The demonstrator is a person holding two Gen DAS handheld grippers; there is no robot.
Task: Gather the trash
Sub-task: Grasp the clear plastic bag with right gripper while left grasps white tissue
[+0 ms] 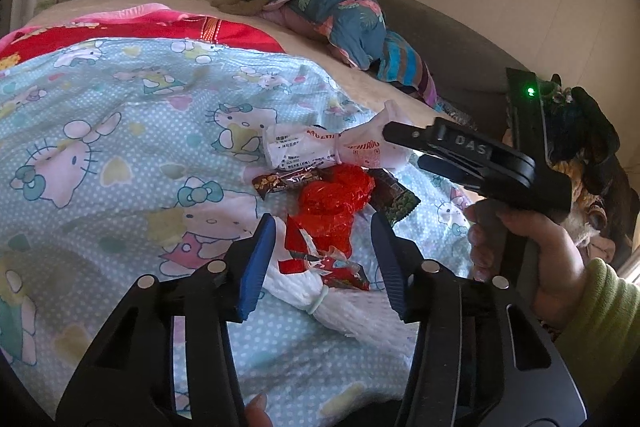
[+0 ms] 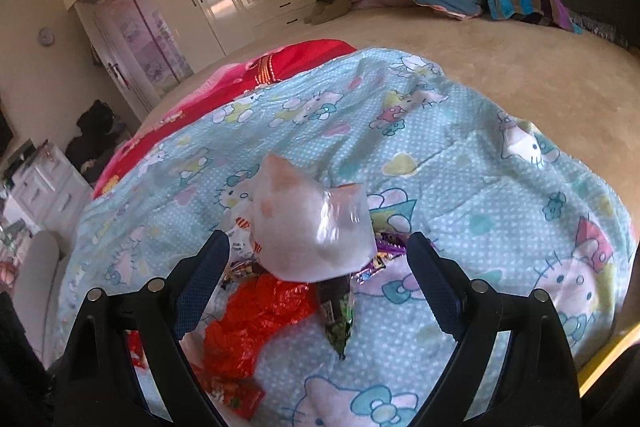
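Two grippers over one heap of trash on the pale blue cartoon-cat quilt. Left gripper: jaws apart, blue pads straddling a crumpled red cellophane wrapper with a red-and-white printed snack packet under it; neither pad presses on anything. Just below, toward 6 o'clock, a white ribbed paper bundle tied with a pale band. Right gripper: jaws stand wide, a translucent white plastic bag between them but not touching either pad; whether anything supports it I cannot tell. From the left camera this gripper sits at 2 o'clock against the bag's printed twisted neck. Dark foil wrappers lie between. Risks, judged: the left pads closing on slippery cellophane alone could leave the packet behind; soft quilt may get pinched in; the two grippers are near enough to collide.
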